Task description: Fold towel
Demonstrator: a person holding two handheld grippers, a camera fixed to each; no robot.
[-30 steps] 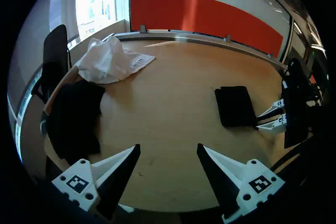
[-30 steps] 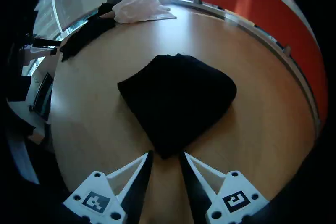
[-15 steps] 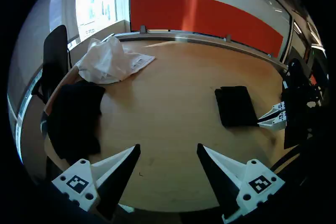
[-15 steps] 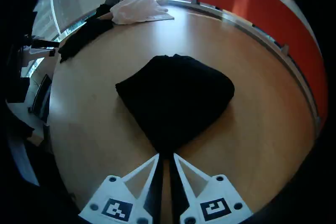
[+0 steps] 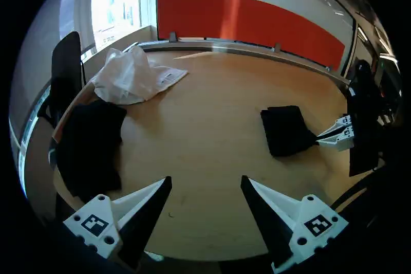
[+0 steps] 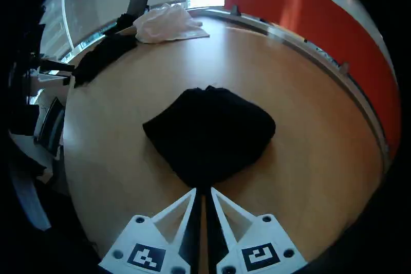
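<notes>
My right tongs (image 6: 202, 192) are drawn narrow, the two fingers almost together with only a slit between them. Their tips sit at the near corner of the black towel (image 6: 210, 130). The pads and the cloth are both dark, so I can't see the pinch plainly, but the corner appears to be caught between them. The towel lies folded into a compact bundle on the wooden table (image 6: 313, 120), out in the open middle of the top, with its near point drawn toward my fingers.

My left tongs (image 5: 205, 179) stand wide, holding nothing, above bare wood at the near edge of the table. In the left gripper view the towel lies far off to the right, its corner pulled up to a peak where the right tongs meet it.

On the far left of the table a crumpled white cloth (image 5: 126, 76) lies on some paper. Near it a black garment (image 5: 92, 145) hangs over the table edge, in front of a dark chair (image 5: 67, 68). A red panel (image 5: 246, 17) runs behind the table.
</notes>
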